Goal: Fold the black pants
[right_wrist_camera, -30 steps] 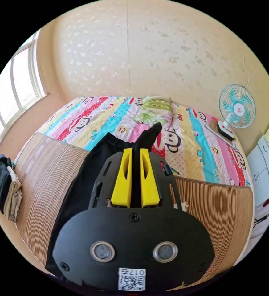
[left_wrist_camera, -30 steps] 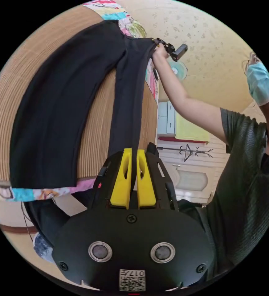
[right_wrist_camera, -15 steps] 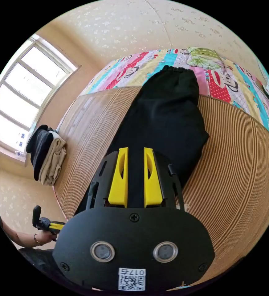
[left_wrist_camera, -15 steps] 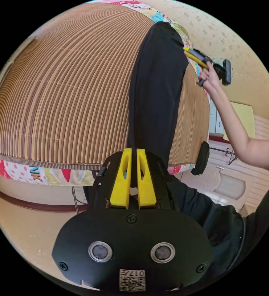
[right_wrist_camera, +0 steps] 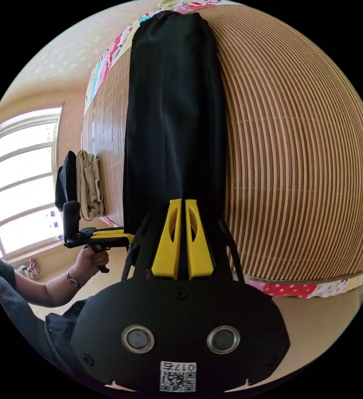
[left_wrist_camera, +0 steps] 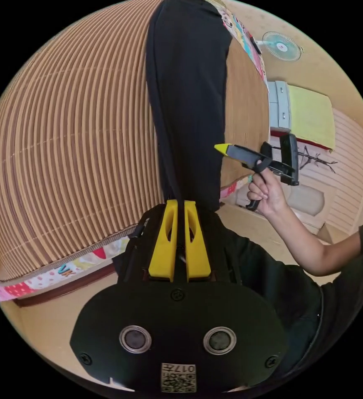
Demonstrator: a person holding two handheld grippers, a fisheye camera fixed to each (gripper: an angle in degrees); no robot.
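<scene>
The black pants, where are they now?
The black pants lie lengthwise on the striped bamboo mat covering the bed, their near end at the mat's edge by both hand-held grippers.

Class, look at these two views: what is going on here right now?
A person holds a claw in each hand. The black pants lie lengthwise in one long strip on the striped mat. The left claw is shut on the pants' near end. The right claw sits with its jaws nearly together at that same end; its grip is unclear.

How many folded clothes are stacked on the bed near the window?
2: a black one on the window side, a beige one beside it; more may be hidden.
</scene>
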